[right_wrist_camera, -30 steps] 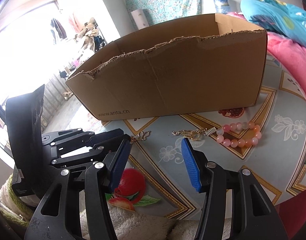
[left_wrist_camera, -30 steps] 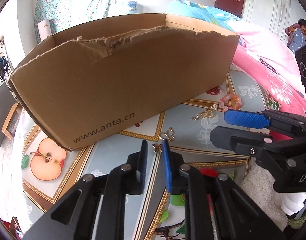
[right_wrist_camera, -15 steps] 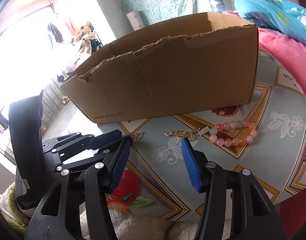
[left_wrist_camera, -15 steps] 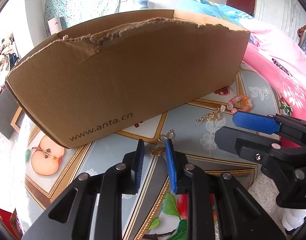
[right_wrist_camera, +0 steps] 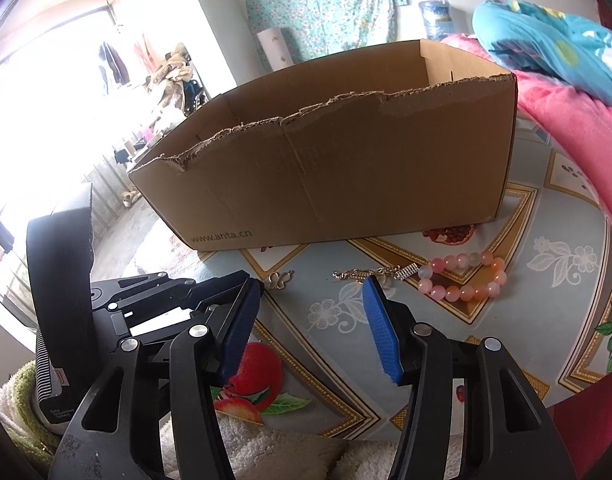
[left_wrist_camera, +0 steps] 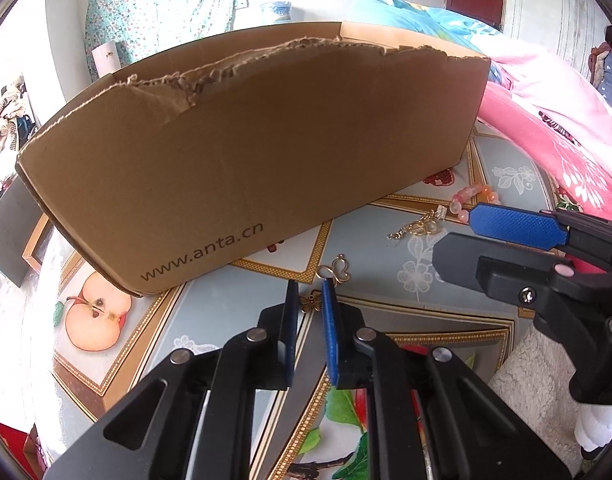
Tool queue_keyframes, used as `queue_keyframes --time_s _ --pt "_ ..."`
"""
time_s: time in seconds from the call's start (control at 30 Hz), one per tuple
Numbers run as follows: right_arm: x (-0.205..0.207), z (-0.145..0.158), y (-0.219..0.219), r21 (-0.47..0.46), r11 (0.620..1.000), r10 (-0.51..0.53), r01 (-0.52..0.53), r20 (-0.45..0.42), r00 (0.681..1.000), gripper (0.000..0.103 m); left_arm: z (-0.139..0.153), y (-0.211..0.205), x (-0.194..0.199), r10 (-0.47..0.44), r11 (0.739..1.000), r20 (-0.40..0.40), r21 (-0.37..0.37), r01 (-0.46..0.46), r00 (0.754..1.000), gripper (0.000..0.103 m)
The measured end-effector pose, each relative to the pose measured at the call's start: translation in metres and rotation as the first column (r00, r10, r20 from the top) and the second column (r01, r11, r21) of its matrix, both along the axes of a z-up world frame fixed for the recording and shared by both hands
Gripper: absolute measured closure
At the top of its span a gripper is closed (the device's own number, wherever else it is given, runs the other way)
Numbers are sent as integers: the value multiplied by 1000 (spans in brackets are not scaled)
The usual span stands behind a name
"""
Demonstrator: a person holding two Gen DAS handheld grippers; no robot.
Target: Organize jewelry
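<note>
— Gold butterfly charm (left_wrist_camera: 315, 303) lies on the tabletop (left_wrist_camera: 370, 280) between your left gripper's (left_wrist_camera: 308, 300) jaws, which are closing on it but not yet pressing.

— And the rest?

— All left, I'd judge: a second butterfly (left_wrist_camera: 338, 270) just beyond, the gold chain (right_wrist_camera: 366, 273) and bead bracelet (right_wrist_camera: 462, 276) lie out in front of the cardboard box (left_wrist_camera: 246, 152). Your right gripper (right_wrist_camera: 310, 322) hovers with jaws apart, holding nothing.

— Room to move?

— The box's torn front wall stands near; you'll need to lift over it. The pink bedding (left_wrist_camera: 546, 120) crowds your right.
</note>
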State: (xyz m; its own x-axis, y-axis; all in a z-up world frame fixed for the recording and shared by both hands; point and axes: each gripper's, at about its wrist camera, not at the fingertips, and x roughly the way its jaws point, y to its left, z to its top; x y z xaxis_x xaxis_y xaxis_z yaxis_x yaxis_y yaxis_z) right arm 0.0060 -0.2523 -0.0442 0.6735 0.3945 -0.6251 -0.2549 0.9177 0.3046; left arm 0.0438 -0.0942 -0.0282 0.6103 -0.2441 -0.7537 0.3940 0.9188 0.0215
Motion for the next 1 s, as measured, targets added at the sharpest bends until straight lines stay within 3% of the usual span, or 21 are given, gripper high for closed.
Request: queue_keyframes --time_s 0.07,0.13,0.47,0.6,0.77,1.0 --pt "1 1 2 -7 1000 6 -6 3 1000 52 0 4 0 1 1000 -4 -11 -1 1000 92" --pt "2 1 5 -15 1000 15 -15 6 1000 52 1 7 0 5 1000 -7 -19 -5 1000 103" --pt "24 -6 35 -92 990 109 -108 0 994 53 4 41 2 62 997 -5 -51 -63 998 103" --pt "28 -8 42 -95 984 151 -153 -20 988 65 4 51 2 77 995 -4 -57 -77 997 103" --pt "22 -11 61 -95 968 229 -232 -45 972 69 4 61 5 95 993 6 -67 -94 995 103" --pt "28 -20 75 -171 965 193 -200 -56 980 86 3 67 6 100 991 -1 -84 -100 995 103"
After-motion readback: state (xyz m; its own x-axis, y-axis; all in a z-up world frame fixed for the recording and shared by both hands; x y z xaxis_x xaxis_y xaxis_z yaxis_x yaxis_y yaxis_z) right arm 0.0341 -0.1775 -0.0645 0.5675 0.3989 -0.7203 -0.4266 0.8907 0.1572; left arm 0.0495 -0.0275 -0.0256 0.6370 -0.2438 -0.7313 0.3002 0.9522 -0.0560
